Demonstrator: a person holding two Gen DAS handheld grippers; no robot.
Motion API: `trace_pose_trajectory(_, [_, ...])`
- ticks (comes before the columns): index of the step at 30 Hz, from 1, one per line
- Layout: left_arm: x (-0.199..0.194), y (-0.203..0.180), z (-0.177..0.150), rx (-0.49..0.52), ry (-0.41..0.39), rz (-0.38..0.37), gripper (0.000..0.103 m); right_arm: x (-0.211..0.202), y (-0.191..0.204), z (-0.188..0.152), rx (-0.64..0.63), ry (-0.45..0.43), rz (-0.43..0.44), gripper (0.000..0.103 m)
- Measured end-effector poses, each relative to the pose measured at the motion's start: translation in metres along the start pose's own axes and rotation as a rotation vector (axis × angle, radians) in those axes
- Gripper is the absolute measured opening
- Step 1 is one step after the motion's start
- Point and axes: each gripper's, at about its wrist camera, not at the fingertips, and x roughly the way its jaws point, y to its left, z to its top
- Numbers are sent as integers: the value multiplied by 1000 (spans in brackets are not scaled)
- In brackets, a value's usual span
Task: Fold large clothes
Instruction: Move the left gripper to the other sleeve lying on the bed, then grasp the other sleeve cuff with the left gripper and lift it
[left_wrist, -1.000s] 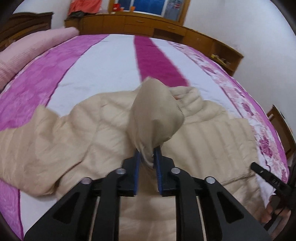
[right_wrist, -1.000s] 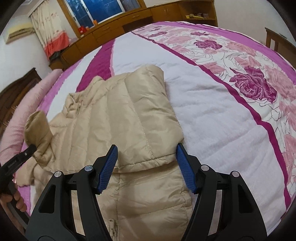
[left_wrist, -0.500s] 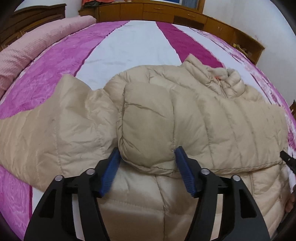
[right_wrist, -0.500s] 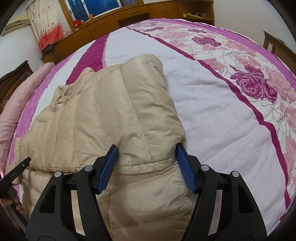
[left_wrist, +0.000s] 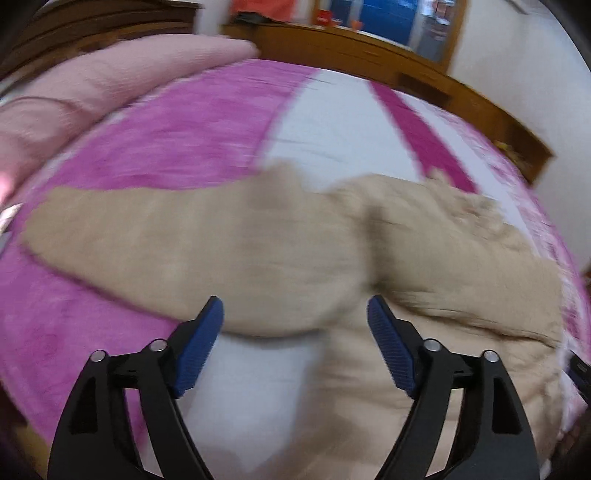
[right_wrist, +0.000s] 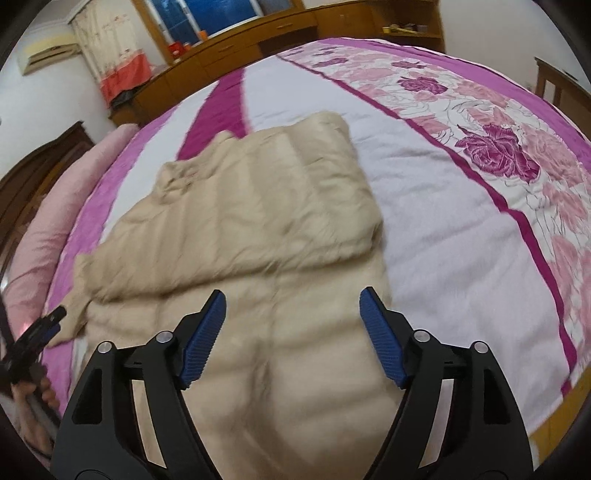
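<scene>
Wooden cabinets (right_wrist: 280, 33) line the far wall beneath a blue-lit window (right_wrist: 218, 14), and a bed (right_wrist: 424, 206) with a quilt striped in white and magenta, flowered along its right side, fills both views. A long pink pillow (left_wrist: 110, 81) lies along the bed's far left edge by a dark wooden headboard (right_wrist: 37, 173).

A beige puffer jacket (right_wrist: 258, 229) lies spread on the quilt. In the right wrist view its right sleeve is folded across the chest, and the collar points toward the far cabinets. In the left wrist view, which is heavily blurred, the left sleeve (left_wrist: 166, 236) stretches flat out to the left over the magenta stripe.

The left tool (left_wrist: 295, 343) hangs above the near edge of that sleeve, its blue pads (left_wrist: 201, 347) set wide and widening, with nothing gripped between them; only cloth and white quilt show below the gap. It also shows at the left edge of the right wrist view, where a hand (right_wrist: 33, 398) holds it.

The right tool (right_wrist: 291, 336) hovers over the jacket's lower body near the front zip line, its jaws spread and opening further. Fabric lies beneath the gap, but the pads (right_wrist: 382, 339) press on none of it.
</scene>
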Motion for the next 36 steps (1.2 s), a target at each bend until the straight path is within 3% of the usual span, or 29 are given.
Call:
trace_pose_trajectory(3, [7, 39, 3, -36, 9, 101, 83, -15, 6, -16, -9, 39, 26, 81])
trace_pose_trajectory(10, [31, 101, 20, -170, -12, 138, 83, -27, 25, -52, -96, 87, -28, 83])
trace_pose_trajectory(17, [55, 137, 29, -213, -38, 207, 83, -18, 37, -70, -103, 90, -94, 89])
trace_pose_trajectory(23, [75, 162, 28, -295, 4, 169, 84, -11, 39, -68, -121, 89, -145, 91])
trace_pose_trajectory(27, [81, 163, 29, -296, 8, 169, 85, -7, 41, -70, -128, 83, -159, 91])
trace_pose_trajectory(29, [81, 159, 28, -279, 3, 193, 79, -6, 42, -72, -134, 78, -161, 91])
trace_pose_trajectory(32, [77, 157, 26, -270, -15, 207, 56, -8, 43, -74, -135, 67, -155, 91])
trace_pose_trajectory(34, [71, 160, 24, -278, -31, 176, 30, -9, 43, -74, -135, 66, -147, 91])
trace_pose_trajectory(36, [62, 159, 23, -266, -49, 126, 16, -12, 41, -75, -127, 58, -138, 91])
